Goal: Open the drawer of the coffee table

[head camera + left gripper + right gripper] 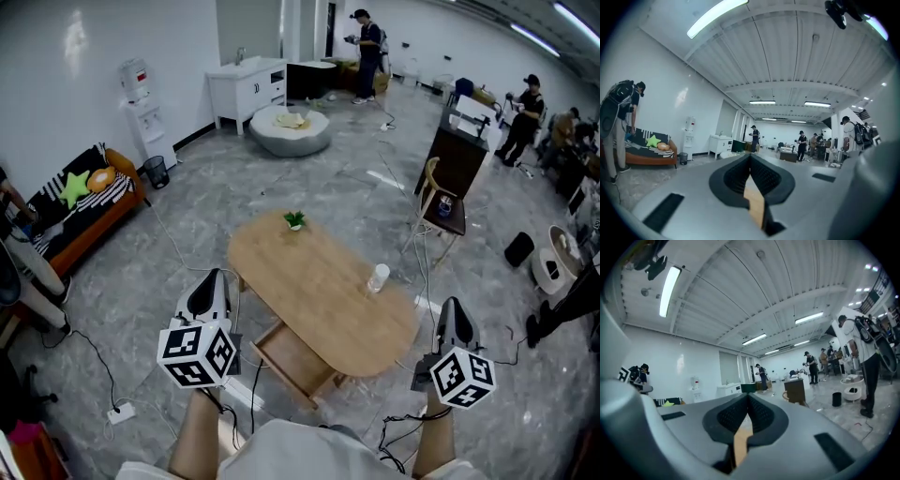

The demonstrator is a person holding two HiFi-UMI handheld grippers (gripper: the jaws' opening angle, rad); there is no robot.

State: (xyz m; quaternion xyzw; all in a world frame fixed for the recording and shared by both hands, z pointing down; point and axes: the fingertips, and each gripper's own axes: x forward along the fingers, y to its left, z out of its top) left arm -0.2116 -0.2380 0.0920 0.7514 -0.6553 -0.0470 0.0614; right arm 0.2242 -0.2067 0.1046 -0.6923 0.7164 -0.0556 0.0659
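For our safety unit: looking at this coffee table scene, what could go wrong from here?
The open drawer juts past the coffee table's end; a leg could bump it. The cup stands near the table's edge; a stray swing might knock it. The power strip on the floor could trip someone.

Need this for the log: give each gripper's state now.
Left gripper: closed, holding nothing.
Right gripper: closed, holding nothing.

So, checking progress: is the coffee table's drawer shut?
No, the drawer stands pulled out from the coffee table, its inside showing.
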